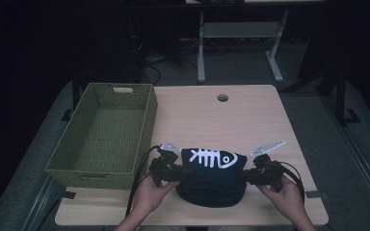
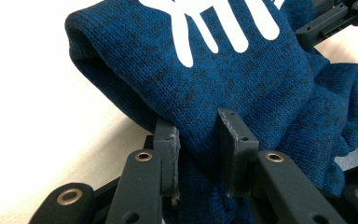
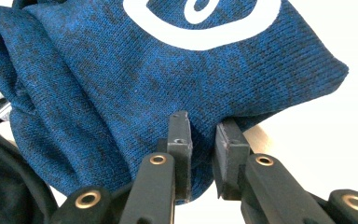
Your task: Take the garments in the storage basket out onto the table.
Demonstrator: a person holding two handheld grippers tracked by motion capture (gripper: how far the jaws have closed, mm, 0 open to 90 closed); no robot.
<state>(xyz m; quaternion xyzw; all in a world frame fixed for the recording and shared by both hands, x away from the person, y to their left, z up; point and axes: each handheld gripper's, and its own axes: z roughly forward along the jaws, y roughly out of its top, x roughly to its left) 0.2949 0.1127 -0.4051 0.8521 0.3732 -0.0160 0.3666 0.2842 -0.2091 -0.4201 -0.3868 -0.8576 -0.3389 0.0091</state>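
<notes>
A dark blue knitted garment point(image 1: 213, 176) with a white fish-skeleton print lies bunched near the table's front edge. My left gripper point(image 1: 176, 173) is shut on its left side, and a fold of the blue knit point(image 2: 242, 84) is pinched between the two black pads point(image 2: 168, 158). My right gripper point(image 1: 248, 175) is shut on the garment's right side, where the knit point(image 3: 121, 84) is squeezed between its pads point(image 3: 181, 144). A hand holds each gripper from the bottom of the high view. The cloth sags between the two grips.
A green woven basket point(image 1: 147, 120) stands empty on the table's left side, close to my left gripper. The light wooden table point(image 1: 221, 120) has a round cable hole point(image 1: 222, 98) near its far edge. Desk legs and cables stand on the floor beyond.
</notes>
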